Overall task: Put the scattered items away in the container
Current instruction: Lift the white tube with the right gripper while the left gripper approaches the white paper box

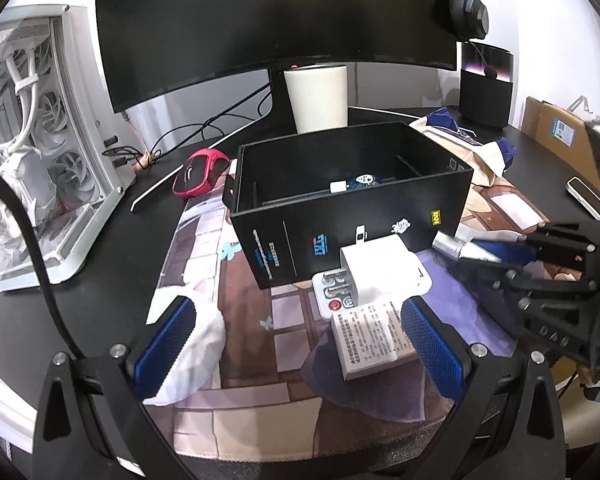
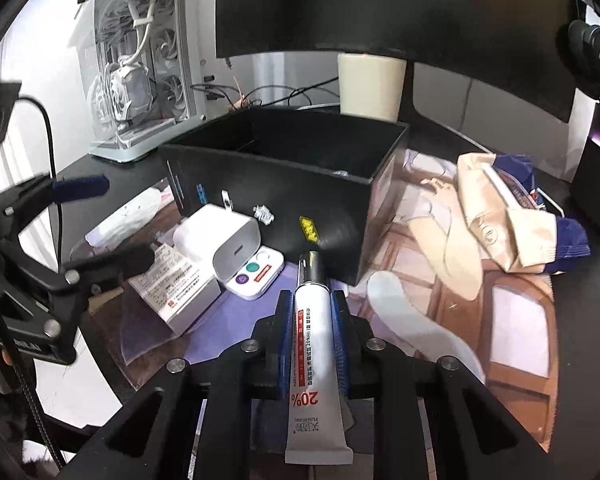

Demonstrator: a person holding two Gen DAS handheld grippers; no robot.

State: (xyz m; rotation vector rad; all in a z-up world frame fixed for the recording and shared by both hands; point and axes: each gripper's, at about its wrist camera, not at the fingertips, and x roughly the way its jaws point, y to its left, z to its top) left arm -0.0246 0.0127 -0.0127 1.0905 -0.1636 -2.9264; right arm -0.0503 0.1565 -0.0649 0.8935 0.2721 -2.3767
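Clearly white tube (image 2: pixel 314 344), red "20%", silver cap, clamped lengthwise

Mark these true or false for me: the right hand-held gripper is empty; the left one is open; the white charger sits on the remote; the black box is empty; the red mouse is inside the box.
1. The right hand-held gripper is empty. False: it is shut on a white tube, cap pointing toward the black box.
2. The left hand-held gripper is open. True: nothing is between its blue pads.
3. The white charger sits on the remote. True.
4. The black box is empty. False: a small white and blue item lies inside.
5. The red mouse is inside the box. False: it lies on the desk beside the box.
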